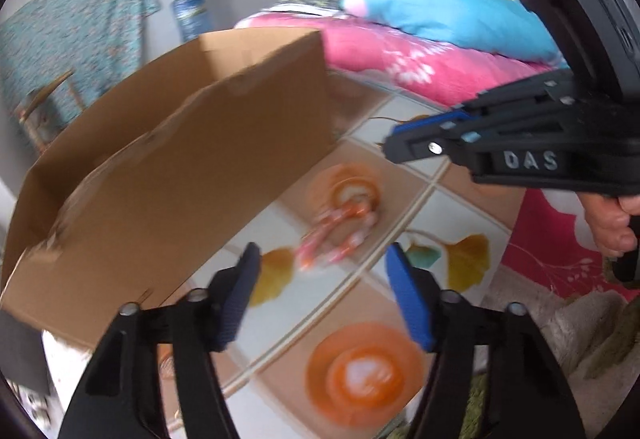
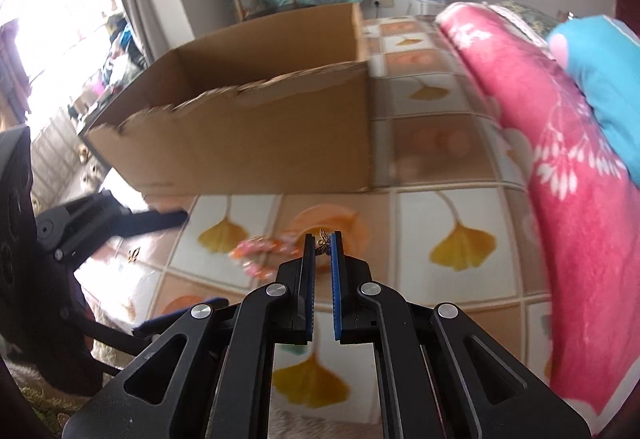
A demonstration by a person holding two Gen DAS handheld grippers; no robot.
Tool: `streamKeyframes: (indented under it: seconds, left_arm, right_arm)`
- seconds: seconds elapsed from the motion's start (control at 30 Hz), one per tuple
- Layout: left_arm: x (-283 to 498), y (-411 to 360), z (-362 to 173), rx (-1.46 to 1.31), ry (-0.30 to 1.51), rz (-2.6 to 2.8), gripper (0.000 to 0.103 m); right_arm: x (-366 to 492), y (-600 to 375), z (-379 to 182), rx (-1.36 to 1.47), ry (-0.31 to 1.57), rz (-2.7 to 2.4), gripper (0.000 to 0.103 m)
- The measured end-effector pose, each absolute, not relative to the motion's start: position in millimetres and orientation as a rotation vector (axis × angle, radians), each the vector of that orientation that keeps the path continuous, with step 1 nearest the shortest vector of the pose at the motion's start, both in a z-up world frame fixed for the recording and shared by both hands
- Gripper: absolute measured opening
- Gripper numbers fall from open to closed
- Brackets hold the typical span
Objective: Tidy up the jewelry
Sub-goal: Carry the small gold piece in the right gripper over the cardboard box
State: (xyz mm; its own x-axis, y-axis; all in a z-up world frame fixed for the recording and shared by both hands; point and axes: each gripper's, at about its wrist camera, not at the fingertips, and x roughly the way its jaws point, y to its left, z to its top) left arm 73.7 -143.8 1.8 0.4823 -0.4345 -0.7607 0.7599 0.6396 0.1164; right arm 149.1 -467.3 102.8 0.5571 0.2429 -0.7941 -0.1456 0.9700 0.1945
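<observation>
A pink and orange beaded bracelet (image 1: 340,235) lies blurred on the tiled-pattern cloth (image 1: 452,195), just beyond my left gripper (image 1: 324,279). That gripper is open, its blue pads wide apart with nothing between them. In the right wrist view my right gripper (image 2: 323,243) is shut on a small gold butterfly piece (image 2: 324,246) pinched at its tips, above the bracelet (image 2: 260,251). A second small gold piece (image 2: 134,255) lies on the cloth to the left. The right gripper (image 1: 394,147) also shows at the upper right of the left wrist view.
An open cardboard box (image 1: 180,159) (image 2: 256,143) with a torn near rim stands on the cloth behind the jewelry. Pink bedding (image 2: 560,199) and a blue pillow (image 1: 448,15) rise on the right. A hand (image 1: 608,223) holds the right gripper's handle.
</observation>
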Motion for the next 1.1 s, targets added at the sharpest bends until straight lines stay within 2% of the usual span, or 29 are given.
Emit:
streamKeyframes:
  seconds: [0.07, 0.17, 0.53, 0.83, 1.1]
  left_arm:
    - [76.1, -156.2, -2.8, 0.509, 0.777, -0.79, 0.045]
    - [80.2, -169.4, -9.9, 0.543, 0.805, -0.824, 0.035]
    - [91.1, -184.8, -23.3, 0.582, 0.866, -0.828, 0.01]
    - [85.9, -168.5, -2.2, 0.54, 0.813, -0.791, 0.009]
    - [77.2, -123.0, 71.5, 0.362, 0.701, -0.77, 0.009]
  right_arm:
    - [153.8, -476.9, 102.0, 0.134, 0.949, 0.23, 0.005]
    - [158.0, -482.7, 102.2, 0.153, 0.944, 0.236, 0.005]
    - [167.5, -488.0, 94.0, 0.201, 0.938, 0.265, 0.005]
    - [158.1, -485.6, 106.3, 0.196, 0.898, 0.264, 0.005]
    - [135.9, -473.5, 147.7, 0.141, 0.781, 0.278, 0.005]
